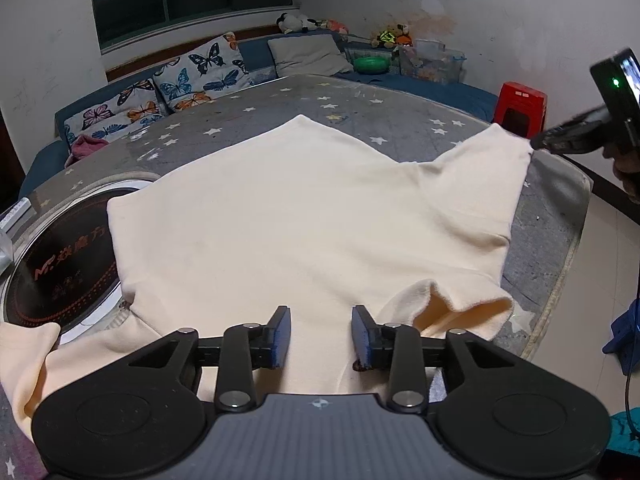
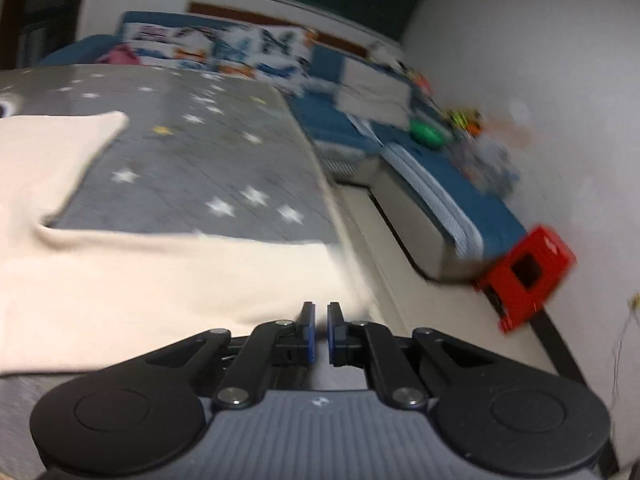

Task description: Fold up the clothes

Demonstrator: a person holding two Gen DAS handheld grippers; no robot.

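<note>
A cream-coloured short-sleeved cotton shirt [image 1: 304, 216] lies spread across the grey star-patterned table cover [image 1: 280, 104], filling the middle of the left wrist view. The left gripper [image 1: 320, 336] sits at 6 o'clock over the shirt's near edge, its blue-padded fingers [image 1: 282, 336] spread apart with bare cloth between them, grasping nothing. A rolled sleeve opening [image 1: 464, 308] lies just beside its right finger, toward 4 o'clock. At 2 o'clock the right gripper [image 1: 538, 142] meets the far corner of the shirt, which is drawn up to its tip. In the blurred right wrist view the right gripper [image 2: 320, 332] has its fingers nearly together at the cloth's edge [image 2: 224, 280]; whether fabric is pinched between them I cannot tell. A round black-and-white induction cooktop [image 1: 60, 264] sits at 9 o'clock, partly under the shirt. Butterfly-print cushions [image 1: 200, 72] rest on the blue sofa [image 1: 256, 50] at 11 o'clock, and a red plastic stool [image 1: 520, 108] stands at 2 o'clock.
</note>
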